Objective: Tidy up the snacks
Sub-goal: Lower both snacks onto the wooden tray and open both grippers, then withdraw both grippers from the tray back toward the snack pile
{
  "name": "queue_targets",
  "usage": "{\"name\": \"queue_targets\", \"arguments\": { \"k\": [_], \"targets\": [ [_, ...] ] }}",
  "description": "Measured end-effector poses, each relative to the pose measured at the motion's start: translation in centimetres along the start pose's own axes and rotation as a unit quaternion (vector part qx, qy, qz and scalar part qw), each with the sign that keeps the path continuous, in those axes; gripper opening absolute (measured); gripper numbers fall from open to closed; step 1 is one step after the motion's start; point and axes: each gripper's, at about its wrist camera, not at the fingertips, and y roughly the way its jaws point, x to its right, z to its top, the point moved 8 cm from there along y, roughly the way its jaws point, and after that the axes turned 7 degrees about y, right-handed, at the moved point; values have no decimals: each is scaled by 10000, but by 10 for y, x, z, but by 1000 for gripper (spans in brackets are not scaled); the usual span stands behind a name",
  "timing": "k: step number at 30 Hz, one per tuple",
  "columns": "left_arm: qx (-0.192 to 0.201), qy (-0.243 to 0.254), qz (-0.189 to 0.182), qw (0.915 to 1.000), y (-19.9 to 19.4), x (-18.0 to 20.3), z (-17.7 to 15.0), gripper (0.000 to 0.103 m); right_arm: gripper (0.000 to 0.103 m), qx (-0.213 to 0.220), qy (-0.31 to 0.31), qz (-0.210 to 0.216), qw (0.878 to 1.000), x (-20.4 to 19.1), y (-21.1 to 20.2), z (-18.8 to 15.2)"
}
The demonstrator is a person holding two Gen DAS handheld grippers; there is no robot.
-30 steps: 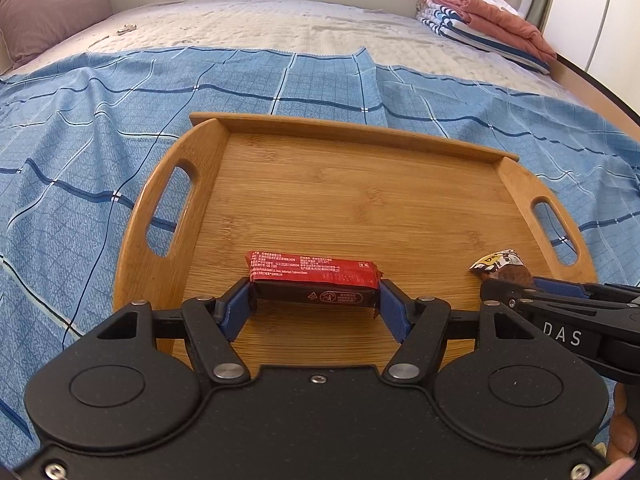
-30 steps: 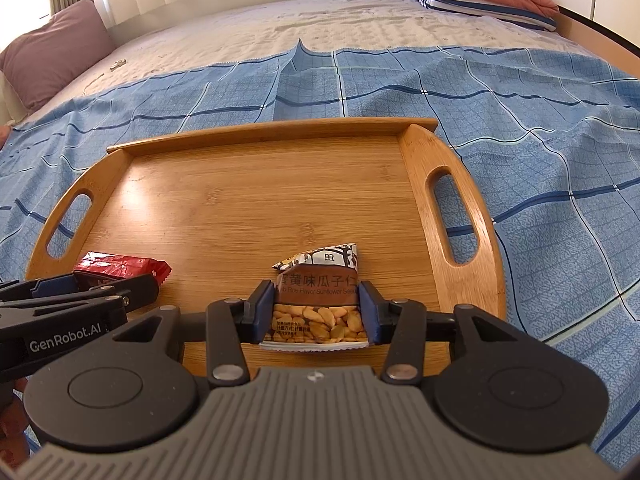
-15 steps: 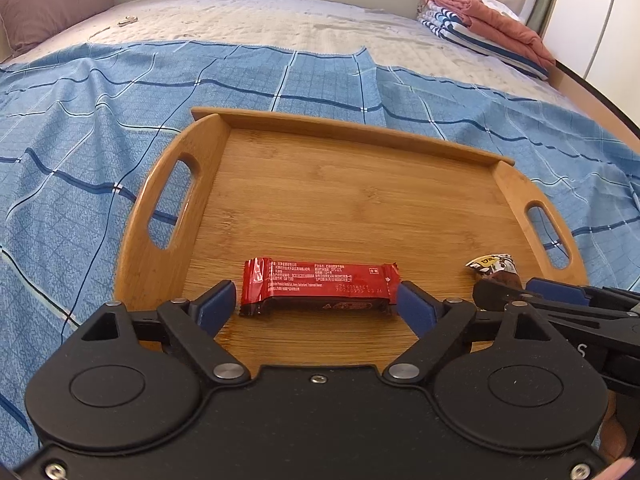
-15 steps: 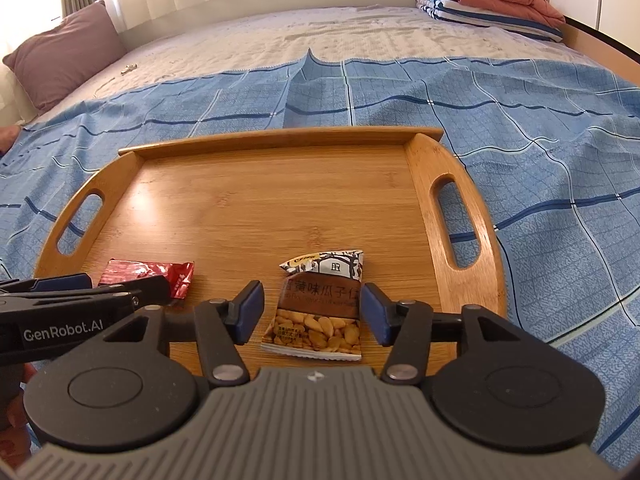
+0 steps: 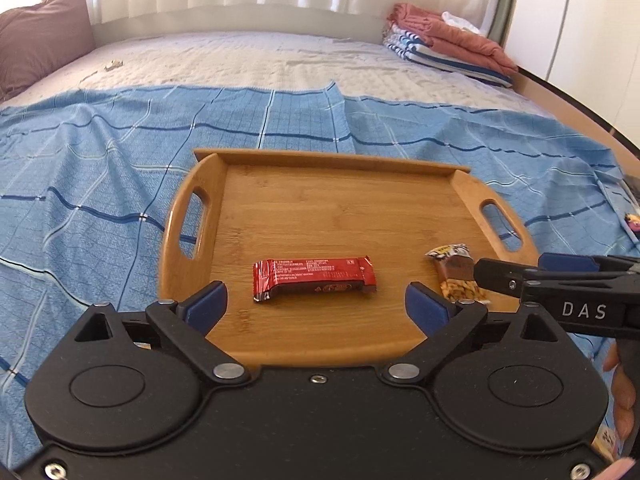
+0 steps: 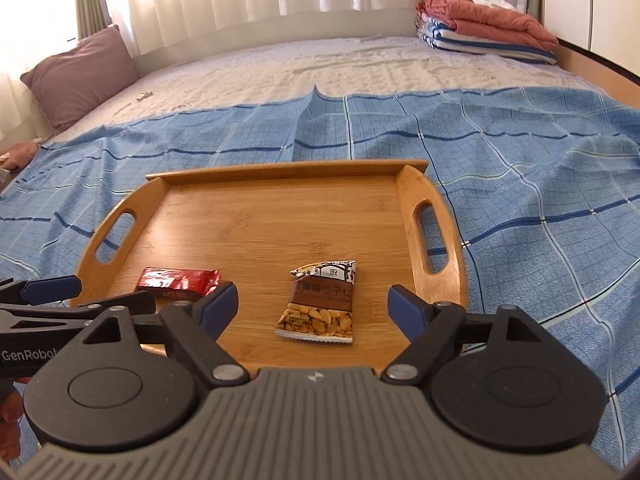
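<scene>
Snacks on tray; both grippers wide, clear.

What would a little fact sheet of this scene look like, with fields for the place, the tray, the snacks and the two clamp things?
place: a bed with a blue checked sheet
tray: wooden tray with two handles, lying on the sheet
snack one: red bar, flat on the tray
snack two: seed packet, flat on the tray, right of the bar, apart from it
left hand-held gripper: jaws just opened, bar lies free ahead of them
right hand-held gripper: jaws just opened, packet untouched between them
</scene>
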Motion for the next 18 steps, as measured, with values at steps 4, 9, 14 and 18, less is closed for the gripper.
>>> {"name": "queue_targets", "arguments": {
  "k": [4,9,14,18],
  "targets": [
    [214,132,-58,9997,-30,3,-8,98,90,169,-150,49,9997,-3,-26,-5],
    [441,184,-101,9988,-65,4,-25,100,91,401,-235,154,9988,-5,-56,-17],
    [630,178,-88,9978,-93,3,-46,100,92,587,-227,191,9978,-2,-82,-34],
    [724,179,-61,9972,-110,2,-64,101,92,648,-253,155,9975,2,-97,-49]
  ]
}}
